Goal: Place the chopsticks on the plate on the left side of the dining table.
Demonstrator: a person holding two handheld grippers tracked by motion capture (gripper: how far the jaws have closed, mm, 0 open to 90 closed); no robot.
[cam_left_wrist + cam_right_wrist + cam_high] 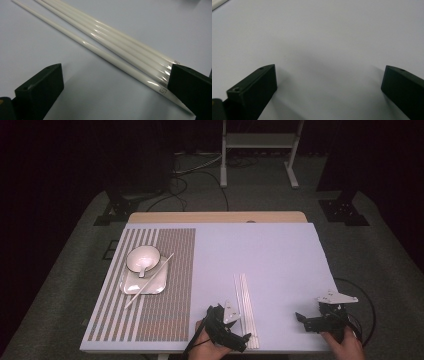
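A pale lavender sheet covers the bench [270, 255], with a strip of bare wood showing along its far edge. On the left part lies a striped placemat [170, 285], brown and white. A square white plate [155, 284] sits on the placemat, a white bowl [142, 256] rests on the plate's far corner, and a single white chopstick [149, 280] lies slantwise across the plate.

A bundle of white chopsticks [246, 310] lies side by side near the front edge of the bench, pointing away from the person. The left gripper [231, 336] hovers at their near ends; in the left gripper view its jaws stand wide apart, one jaw overlapping the printed butt ends of the chopsticks [117, 47], nothing clamped. The right gripper [320, 320] sits well apart at the front right, its jaws also apart over bare sheet.

The room around is dark, with black curtains. A grey carpet [385, 260] covers the floor; cables trail behind the bench, and the feet of a white stand [257, 142] and black bases rest beyond.
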